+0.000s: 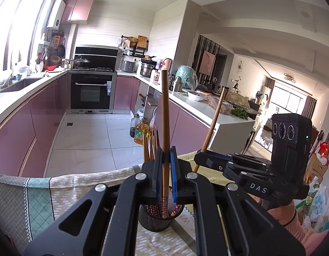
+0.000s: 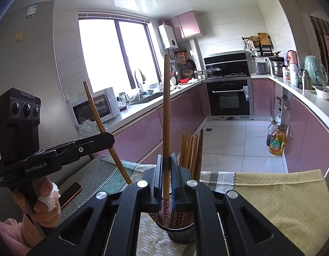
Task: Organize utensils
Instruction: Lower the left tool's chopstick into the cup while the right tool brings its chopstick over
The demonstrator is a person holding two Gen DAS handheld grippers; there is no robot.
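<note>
A black mesh holder (image 1: 155, 218) stands on the table with several wooden chopsticks (image 1: 150, 147) in it; it also shows in the right wrist view (image 2: 181, 233). My left gripper (image 1: 166, 170) is shut on one upright chopstick (image 1: 165, 117) whose patterned tip reaches into the holder. My right gripper (image 2: 166, 175) is shut on another chopstick (image 2: 166, 106), its lower end also over the holder. Each gripper shows in the other view, the right (image 1: 209, 159) and the left (image 2: 104, 140).
The table has a patterned cloth (image 1: 79, 187) and a yellow-green cloth (image 2: 281, 196). A phone (image 2: 70, 193) lies at the left. Beyond the table edge are the kitchen floor, pink cabinets (image 1: 36, 117), oil bottles (image 1: 141, 133) and an oven (image 1: 91, 91).
</note>
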